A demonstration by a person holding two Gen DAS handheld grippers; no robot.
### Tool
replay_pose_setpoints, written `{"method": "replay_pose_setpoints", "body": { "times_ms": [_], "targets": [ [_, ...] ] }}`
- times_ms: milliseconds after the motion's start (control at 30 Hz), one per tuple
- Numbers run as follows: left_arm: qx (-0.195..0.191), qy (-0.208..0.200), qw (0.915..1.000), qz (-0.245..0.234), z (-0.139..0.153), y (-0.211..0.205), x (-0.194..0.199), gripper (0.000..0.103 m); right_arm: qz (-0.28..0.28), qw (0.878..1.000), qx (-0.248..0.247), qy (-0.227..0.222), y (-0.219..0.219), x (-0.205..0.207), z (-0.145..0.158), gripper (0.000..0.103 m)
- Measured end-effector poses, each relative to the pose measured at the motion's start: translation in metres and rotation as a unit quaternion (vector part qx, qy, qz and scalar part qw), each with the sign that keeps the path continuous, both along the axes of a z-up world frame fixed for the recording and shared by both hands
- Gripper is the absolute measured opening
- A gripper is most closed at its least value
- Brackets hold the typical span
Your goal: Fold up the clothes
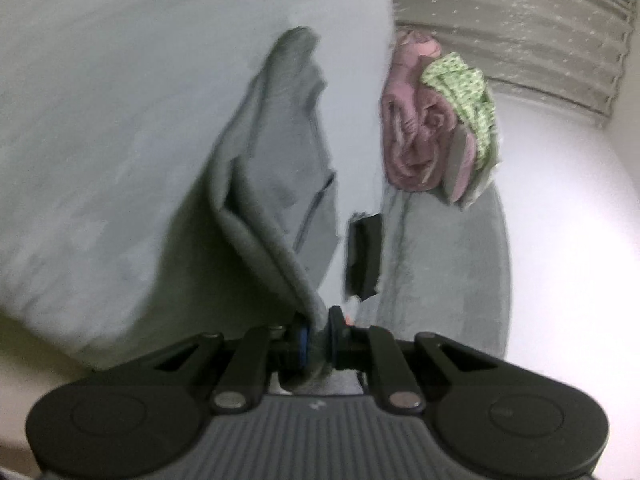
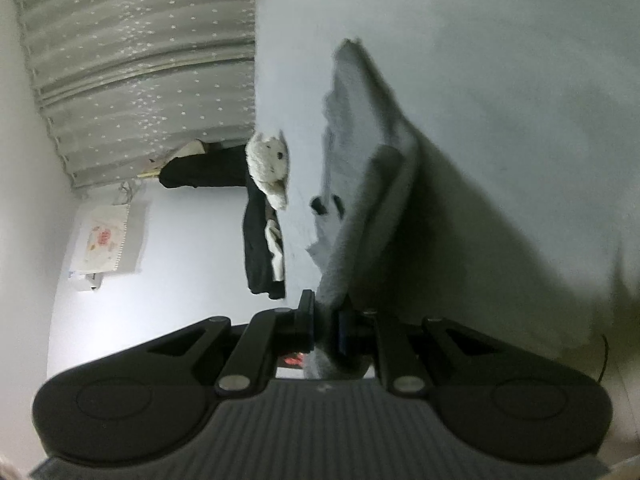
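Both tongs are clamped on cloth: the left gripper [image 1: 318, 330] pinches a bunched corner of the soft grey fleece garment [image 1: 276, 184] between its blue-edged pads, and the right gripper [image 2: 325, 326] grips another edge of the same garment [image 2: 360, 184]. Jaws on each are drawn close, with fabric filling the gap.

Garment position: lifted at the near end by both grippers, its far end trailing onto the broad pale grey bed surface [image 1: 120, 120]. Both views are rolled sideways and motion-blurred.

Left view only:
- round grey pile rug [image 1: 448, 280] on the floor, right of the bed
- rolled pink blanket-like bundle [image 1: 416, 136] at the bed edge, with a green-and-white patterned cloth [image 1: 464, 92] against it
- small black rectangular object [image 1: 364, 256] near the garment; identity unclear

Right view only:
- grey curtain with small white dots [image 2: 140, 92] at far left, larger here than in the left view
- dark clothing pile [image 2: 260, 248] beside the bed
- white plush toy [image 2: 272, 168] resting on that pile
- pale printed sheet on the wall [image 2: 106, 240]

Hands holding the grippers are out of frame in both views.
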State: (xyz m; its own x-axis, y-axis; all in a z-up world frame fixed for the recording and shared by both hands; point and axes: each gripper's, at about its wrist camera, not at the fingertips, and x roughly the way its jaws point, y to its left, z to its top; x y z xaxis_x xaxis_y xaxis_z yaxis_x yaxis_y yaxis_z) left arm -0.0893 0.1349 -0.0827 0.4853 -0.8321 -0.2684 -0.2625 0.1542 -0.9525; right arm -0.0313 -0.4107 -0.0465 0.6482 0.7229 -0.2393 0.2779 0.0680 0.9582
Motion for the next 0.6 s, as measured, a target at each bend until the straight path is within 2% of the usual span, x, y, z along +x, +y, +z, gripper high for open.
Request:
{"method": "replay_pose_setpoints", "body": {
  "times_ms": [233,333,467,600],
  "targets": [
    [-0.045,0.002,0.9983,0.038,0.005,-0.003,0.054,0.01,-0.008,1.0,0.013,-0.015,-0.001,0.043,0.009,0.015],
    [-0.054,0.009,0.9972,0.051,-0.001,-0.004,0.081,0.01,-0.017,1.0,0.019,-0.011,-0.002,0.069,0.002,0.015],
    [-0.051,0.024,0.9963,0.064,-0.015,-0.003,0.113,0.01,-0.024,0.999,0.02,0.003,-0.003,0.095,-0.013,0.016],
    [-0.033,0.044,0.9957,0.075,-0.031,-0.002,0.142,0.012,-0.032,0.999,0.022,0.026,-0.004,0.117,-0.033,0.018]
  ]
}}
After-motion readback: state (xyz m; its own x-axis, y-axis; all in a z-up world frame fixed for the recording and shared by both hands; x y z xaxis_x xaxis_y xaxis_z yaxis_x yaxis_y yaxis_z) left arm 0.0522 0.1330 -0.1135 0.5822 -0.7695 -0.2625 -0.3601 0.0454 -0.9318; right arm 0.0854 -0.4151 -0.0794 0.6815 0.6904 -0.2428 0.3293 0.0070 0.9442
